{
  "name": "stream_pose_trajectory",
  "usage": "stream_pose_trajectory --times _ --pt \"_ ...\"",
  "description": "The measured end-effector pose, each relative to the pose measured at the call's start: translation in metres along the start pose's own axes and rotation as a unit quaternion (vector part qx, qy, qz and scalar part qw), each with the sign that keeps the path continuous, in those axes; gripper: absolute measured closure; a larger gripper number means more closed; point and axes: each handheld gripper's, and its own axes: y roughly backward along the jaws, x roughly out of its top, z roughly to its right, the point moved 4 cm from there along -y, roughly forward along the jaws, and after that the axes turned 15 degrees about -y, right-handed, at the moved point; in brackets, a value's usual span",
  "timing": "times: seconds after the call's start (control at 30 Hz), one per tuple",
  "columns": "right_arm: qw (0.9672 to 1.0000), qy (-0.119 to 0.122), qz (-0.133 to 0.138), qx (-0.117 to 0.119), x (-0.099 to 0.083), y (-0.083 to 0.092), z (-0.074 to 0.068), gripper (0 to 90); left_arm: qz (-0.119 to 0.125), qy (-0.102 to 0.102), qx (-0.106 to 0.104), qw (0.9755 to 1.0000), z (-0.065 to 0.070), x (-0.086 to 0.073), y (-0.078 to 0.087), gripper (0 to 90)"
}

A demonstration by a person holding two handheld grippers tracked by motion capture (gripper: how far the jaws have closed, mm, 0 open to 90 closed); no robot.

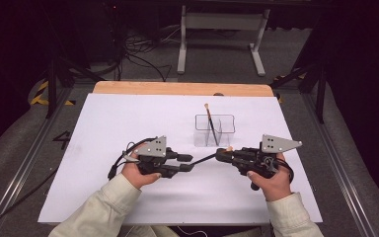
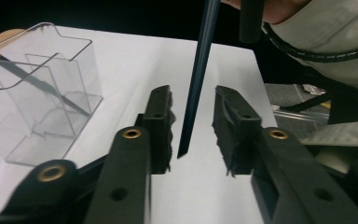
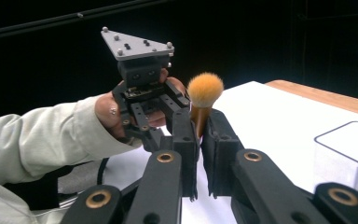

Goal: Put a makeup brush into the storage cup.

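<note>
While the right gripper (image 1: 220, 154) clamps a brush (image 3: 204, 95) just below its orange tuft, we see the dark handle run leftward across the gap to the left gripper (image 1: 189, 163), both held low over the near middle of the white table (image 1: 118, 123). From the right gripper view, the two black pads press on the brush's neck from either side, the bristles standing above them. From the left gripper view, the handle's pointed end hangs between that gripper's pads (image 2: 161, 123) with daylight on both sides; those jaws stand partly apart and grip nothing. We note that only the right gripper has hold of the brush. Just beyond the grippers, a little right of centre, sits a clear box (image 1: 215, 129) split into compartments, and a second brush (image 1: 210, 123) leans inside it, bristles up and tilted toward the far left. We cannot tell which compartment it stands in. A person's hands, in pale sleeves (image 1: 106, 207), carry both grippers from the near edge.
</note>
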Motion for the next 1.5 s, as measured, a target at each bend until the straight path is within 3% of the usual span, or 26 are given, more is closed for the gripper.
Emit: stream_pose_trajectory --times 0.37,0.53,0.9,1.17,1.5 --pt "0.9993 0.013 -0.021 -0.026 0.025 0.002 -0.003 84.7 -0.006 0.022 0.031 0.9993 -0.004 -0.001 0.011 36.5" --pt "0.9986 0.016 -0.028 -0.042 0.032 0.003 -0.002 84.7 -0.008 0.025 0.056 0.9981 -0.006 -0.004 0.021 29.2" --pt "0.9963 0.016 -0.033 -0.077 0.050 0.006 0.009 84.7 -0.009 0.041 0.092 0.9949 -0.008 -0.013 0.037 24.4" --pt "0.9950 0.018 -0.034 -0.092 0.061 0.007 0.013 84.7 -0.017 0.038 0.117 0.9922 -0.009 -0.019 0.048 20.4" --pt "0.9930 0.020 -0.031 -0.113 0.076 0.012 0.023 84.7 -0.009 0.059 0.139 0.9885 -0.009 -0.026 0.059 15.9"
